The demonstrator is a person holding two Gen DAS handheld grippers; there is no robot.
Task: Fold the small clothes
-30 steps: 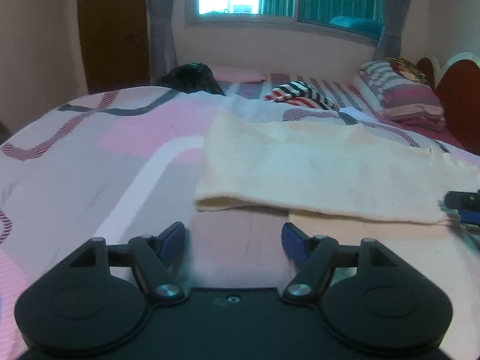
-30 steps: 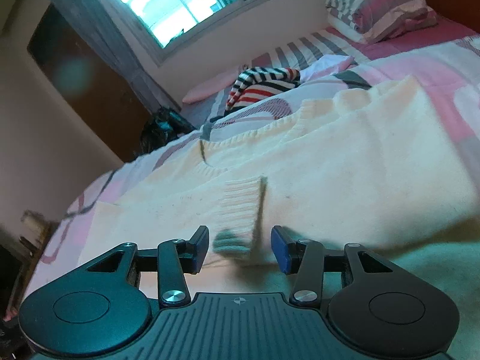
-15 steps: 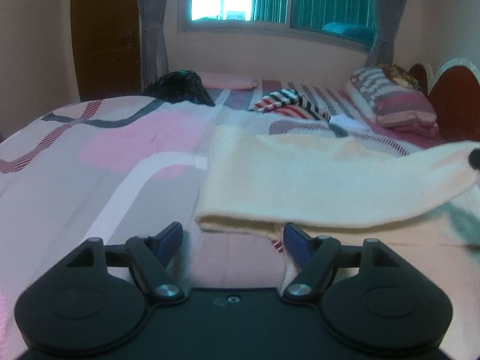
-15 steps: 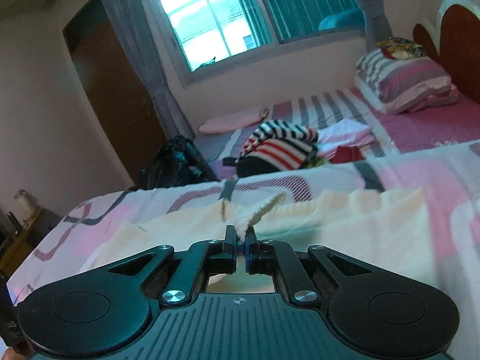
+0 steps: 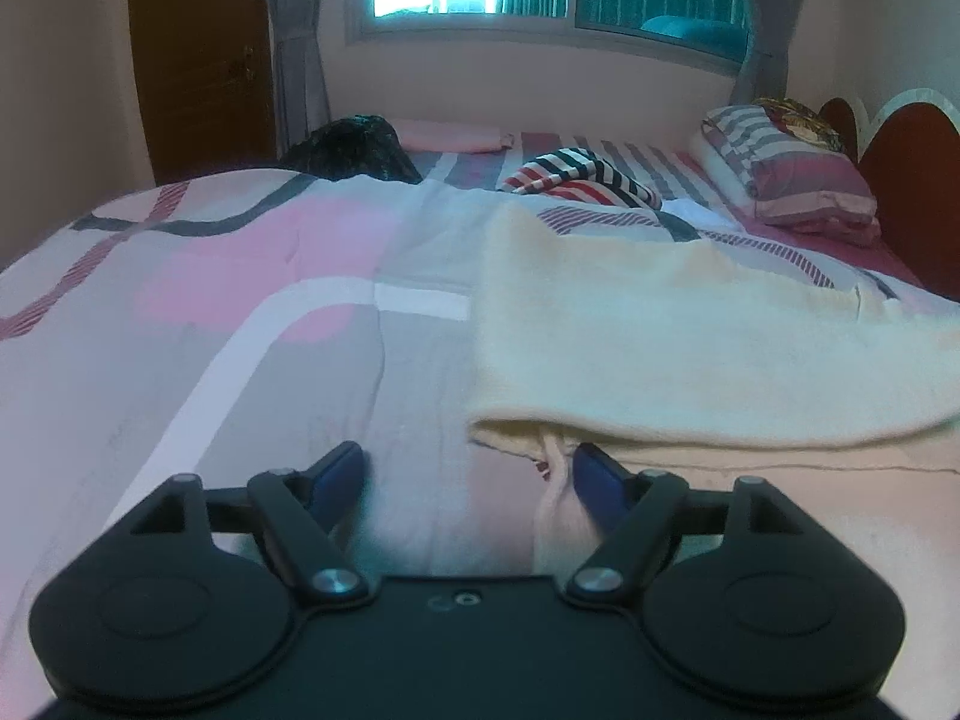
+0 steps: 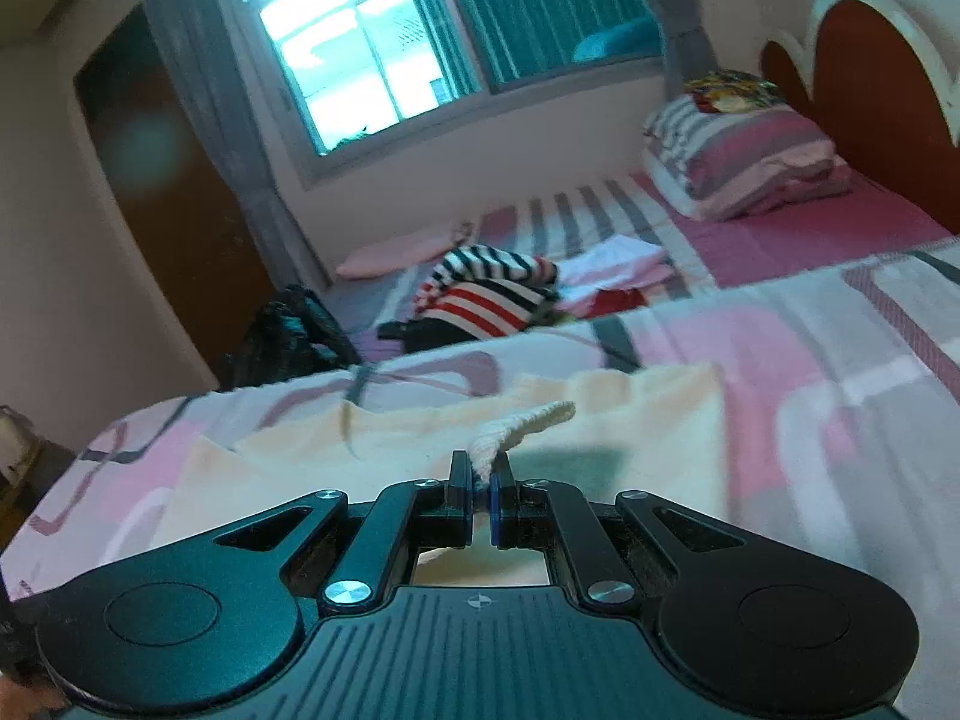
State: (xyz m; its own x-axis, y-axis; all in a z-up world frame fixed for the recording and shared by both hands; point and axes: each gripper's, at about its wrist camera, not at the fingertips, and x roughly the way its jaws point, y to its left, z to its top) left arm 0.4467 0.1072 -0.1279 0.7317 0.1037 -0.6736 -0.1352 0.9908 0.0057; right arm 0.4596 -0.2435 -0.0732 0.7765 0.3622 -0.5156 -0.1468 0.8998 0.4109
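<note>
My right gripper (image 6: 478,489) has its jaws pressed together on the ribbed cuff (image 6: 521,427) of the cream sweater (image 6: 630,438); only a sliver of gap shows between the blue pads, and the knit fills it. The cuff sticks up and out past the fingertips, bending to the right, clear of the cloth under it. The rest of the sweater lies flat on the quilt (image 6: 840,372) just beyond and below the jaws, with a shadow under the raised cuff. This gripper points gently down and is rolled a little, so the room tilts in its view. Far ahead of the jaws, a striped garment (image 6: 486,294) sits on the second bed, with pillows (image 6: 744,156) up to the right.

My left gripper (image 5: 469,474) has its jaws spread wide, and they have just been opening a bit further. Nothing is pinched. The left pad hangs over bare quilt (image 5: 240,312); the right pad sits at the near folded edge of the sweater (image 5: 690,348), a strand of cream cloth just inside it, though I cannot tell whether they touch. The sweater's thick fold runs from just ahead of the right finger off to the right. This gripper points steeply down at the bed
</note>
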